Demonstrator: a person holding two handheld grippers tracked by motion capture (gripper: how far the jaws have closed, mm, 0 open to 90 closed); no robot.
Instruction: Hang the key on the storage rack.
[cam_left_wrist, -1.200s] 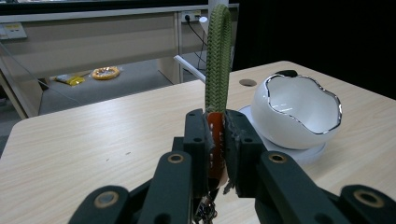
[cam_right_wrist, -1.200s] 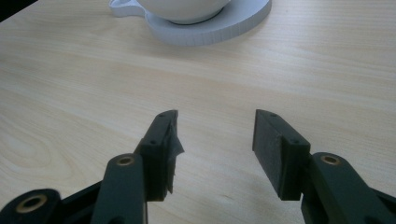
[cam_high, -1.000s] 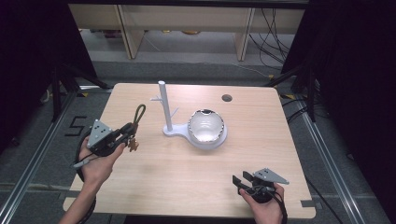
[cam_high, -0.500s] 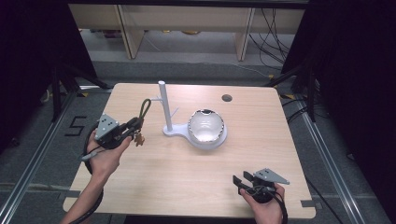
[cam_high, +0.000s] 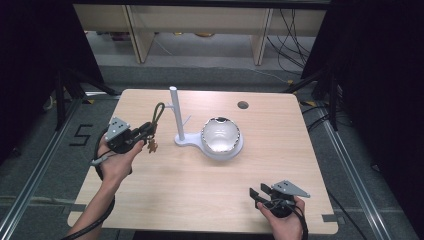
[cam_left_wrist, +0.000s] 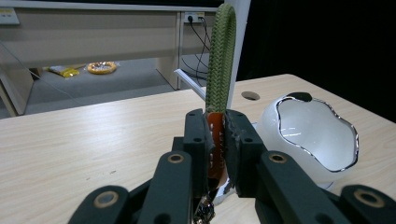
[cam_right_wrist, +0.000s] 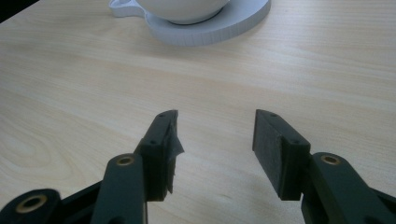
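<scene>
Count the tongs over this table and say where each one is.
2. The left tongs are near the table's left edge, shut on a green strap. The right tongs rest open near the front right.

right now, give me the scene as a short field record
held item: green braided cord loop with orange tag, keys hanging below
left gripper: jaws shut on the orange tag, beside the white post stand
right gripper: jaws open, nothing between them, near the table's front edge
bowl: glossy white wavy-rimmed bowl on the stand's base
surface: light wooden table
</scene>
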